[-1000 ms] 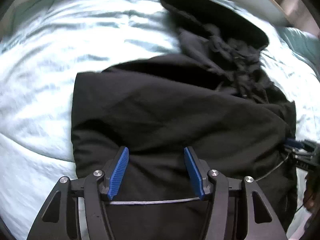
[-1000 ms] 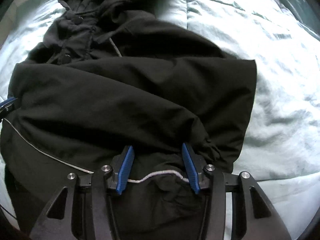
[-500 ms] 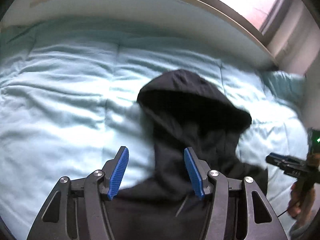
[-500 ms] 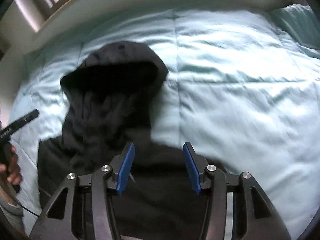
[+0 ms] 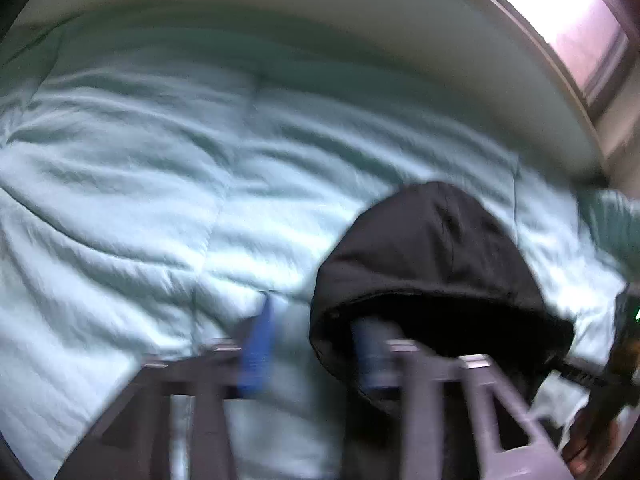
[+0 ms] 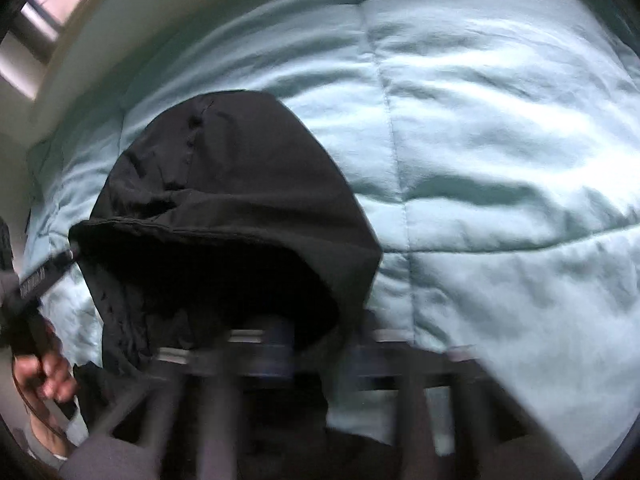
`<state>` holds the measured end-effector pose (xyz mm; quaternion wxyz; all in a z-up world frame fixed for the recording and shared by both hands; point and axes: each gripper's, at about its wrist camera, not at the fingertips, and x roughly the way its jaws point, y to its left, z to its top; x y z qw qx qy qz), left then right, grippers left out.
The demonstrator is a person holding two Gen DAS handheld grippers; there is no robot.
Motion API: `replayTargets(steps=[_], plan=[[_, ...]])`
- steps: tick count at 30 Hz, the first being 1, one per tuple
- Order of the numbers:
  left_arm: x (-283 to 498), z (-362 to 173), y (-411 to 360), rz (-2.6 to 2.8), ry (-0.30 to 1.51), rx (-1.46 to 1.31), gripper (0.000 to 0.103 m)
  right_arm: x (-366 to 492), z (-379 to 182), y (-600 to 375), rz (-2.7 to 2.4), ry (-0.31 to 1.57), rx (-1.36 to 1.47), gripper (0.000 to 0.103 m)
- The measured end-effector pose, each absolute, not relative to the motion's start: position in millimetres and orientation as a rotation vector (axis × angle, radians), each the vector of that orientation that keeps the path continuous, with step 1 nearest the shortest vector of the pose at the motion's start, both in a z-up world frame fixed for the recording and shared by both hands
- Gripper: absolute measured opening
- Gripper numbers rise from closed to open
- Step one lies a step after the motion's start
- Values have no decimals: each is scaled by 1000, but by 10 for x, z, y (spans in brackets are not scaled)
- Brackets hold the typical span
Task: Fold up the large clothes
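- Left gripper: its blurred blue pads straddle the left rim of the black hood, and the jaws are closing; whether they already pinch the cloth I cannot tell.
- Right gripper: heavily blurred at the hood's near right edge, its jaws drawn fully together; any cloth caught between them is not discernible.
- The hood lies open-side up on the pale green quilt, its crown pointing far.
- A person's hand holds the left tool at the left edge of the right wrist view.
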<state>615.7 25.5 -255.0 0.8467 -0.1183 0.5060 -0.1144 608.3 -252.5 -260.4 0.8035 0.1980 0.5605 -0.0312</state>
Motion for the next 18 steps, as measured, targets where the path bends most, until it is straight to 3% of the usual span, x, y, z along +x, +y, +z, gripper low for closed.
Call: replayTargets(steps=[1,5,7,11,14,16,18], plan=[[6159,-2507,349,-253,1057,-307,19,6059,-2573,-2535,-79,1178,415,7],[5892,-2199,745,-364,968,-510,19,5769,-2239,-2617,-42,1034,455,6],[5813,-2227,796,-373,988,-502,25,5740,-2234,-2536,-41,1033,402,6],[6032,-2956,685,-300,1216,-375,27,5942,-2760,-2490,-44,1169,416,6],[6041,-3125,667,-333,1211,-375,31,6013,-3036,-2489,-28,1231,447,8],[6017,-3044,688,-348,1198,-371,32,5995,-2977,-2512,-26,1228,444,26],[5917,-2904,705,-371,1183,-315,34,5921,-2849,-2552,-24,1221,429,38]])
